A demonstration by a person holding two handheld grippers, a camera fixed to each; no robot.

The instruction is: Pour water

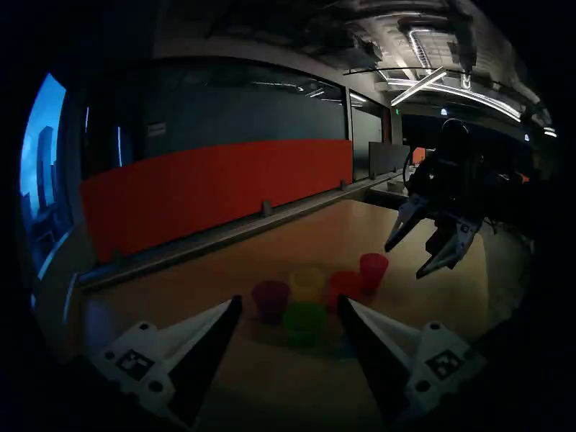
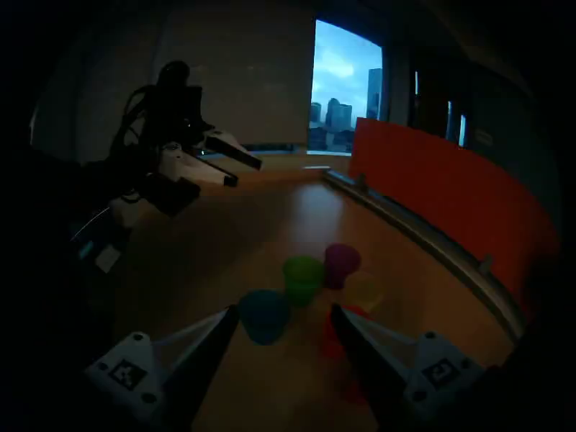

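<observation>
Several small plastic cups stand clustered on the wooden table (image 1: 237,374). In the left gripper view I see a purple cup (image 1: 271,297), a yellow cup (image 1: 307,282), a green cup (image 1: 304,322) and two red cups (image 1: 373,270). My left gripper (image 1: 288,309) is open, low over the table, with the green cup just beyond its tips. My right gripper (image 1: 404,262) hovers open beyond the red cups. In the right gripper view a blue cup (image 2: 264,315) stands nearest my open right gripper (image 2: 282,313), then the green cup (image 2: 302,279) and the purple cup (image 2: 340,264). The left gripper (image 2: 247,173) hangs open at the far left.
The room is dim. A red partition (image 1: 216,187) with a metal rail runs along the table's far edge. A window (image 2: 345,101) with city towers lies past the table's end. Bare tabletop (image 2: 237,223) stretches between the cups and the left gripper.
</observation>
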